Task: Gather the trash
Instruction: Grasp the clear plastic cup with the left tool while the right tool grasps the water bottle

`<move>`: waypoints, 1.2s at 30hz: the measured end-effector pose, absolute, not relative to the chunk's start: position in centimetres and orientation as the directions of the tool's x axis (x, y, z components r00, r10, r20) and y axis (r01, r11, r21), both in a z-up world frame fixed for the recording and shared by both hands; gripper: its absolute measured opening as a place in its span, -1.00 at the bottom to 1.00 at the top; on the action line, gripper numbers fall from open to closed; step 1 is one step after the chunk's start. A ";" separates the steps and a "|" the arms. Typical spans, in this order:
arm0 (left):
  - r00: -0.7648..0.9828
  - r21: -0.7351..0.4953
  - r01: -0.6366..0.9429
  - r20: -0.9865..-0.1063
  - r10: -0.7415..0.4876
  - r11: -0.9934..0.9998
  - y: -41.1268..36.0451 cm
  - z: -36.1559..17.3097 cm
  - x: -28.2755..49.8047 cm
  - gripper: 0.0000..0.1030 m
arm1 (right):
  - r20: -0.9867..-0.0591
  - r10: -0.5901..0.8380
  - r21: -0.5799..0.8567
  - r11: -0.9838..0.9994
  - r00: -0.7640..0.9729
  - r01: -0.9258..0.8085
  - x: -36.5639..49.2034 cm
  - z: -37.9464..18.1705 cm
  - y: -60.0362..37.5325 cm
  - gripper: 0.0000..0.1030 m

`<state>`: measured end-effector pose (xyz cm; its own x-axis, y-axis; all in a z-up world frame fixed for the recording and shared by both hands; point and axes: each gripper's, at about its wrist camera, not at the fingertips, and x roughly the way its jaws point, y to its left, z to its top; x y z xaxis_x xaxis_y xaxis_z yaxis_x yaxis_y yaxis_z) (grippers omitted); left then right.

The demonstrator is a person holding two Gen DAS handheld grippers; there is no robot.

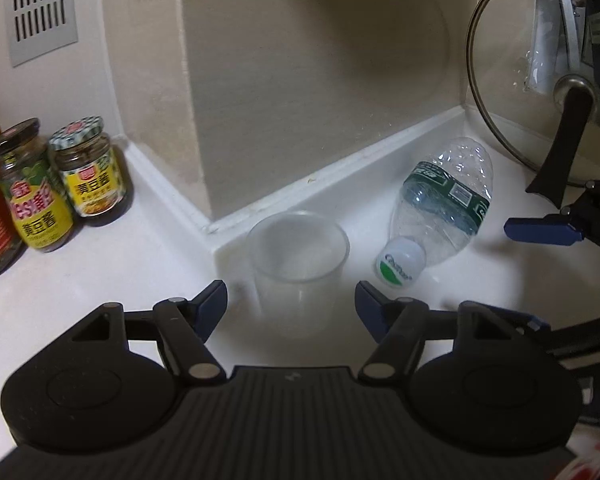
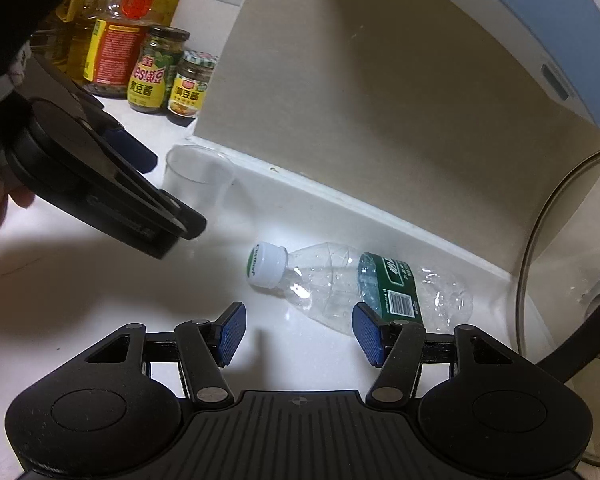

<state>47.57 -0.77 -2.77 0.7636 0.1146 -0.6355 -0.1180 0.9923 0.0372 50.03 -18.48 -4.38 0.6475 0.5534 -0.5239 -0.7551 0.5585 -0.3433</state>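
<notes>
A clear plastic cup (image 1: 298,254) stands upright and empty on the white counter (image 1: 100,280), in the corner where the wall steps out. At about 3 o'clock from it lies a crushed clear bottle (image 1: 440,208) with a green label, its white cap (image 1: 400,266) on and pointing to 7 o'clock.

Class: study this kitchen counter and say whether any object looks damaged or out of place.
The clear plastic water bottle with a green label lies on its side by the wall, crumpled and empty, cap on. The clear plastic cup stands upright and the two sauce jars stand neatly.
</notes>
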 end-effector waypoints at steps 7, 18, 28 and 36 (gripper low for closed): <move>0.773 0.046 -0.120 -0.623 0.123 0.992 -1.0 -3.2 48.5 -0.12 | -0.527 0.553 -0.354 0.546 0.645 -0.759 50.9 -4.5 -17.9 0.15; 0.786 0.007 -0.144 -0.607 0.118 0.990 1.0 -1.4 44.8 -0.13 | -0.514 0.534 -0.556 0.389 0.671 -0.735 50.3 -5.4 -15.1 0.15; 0.792 -0.048 -0.179 -0.600 0.115 0.983 2.1 -0.4 43.0 -0.13 | -0.502 0.516 -0.750 0.140 0.694 -0.647 50.4 -7.5 -13.4 -0.09; 0.787 -0.081 -0.203 -0.606 0.113 0.976 2.6 -0.4 42.5 -0.13 | -0.491 0.551 -0.842 -0.099 0.675 -0.531 50.6 -8.2 -12.5 -0.09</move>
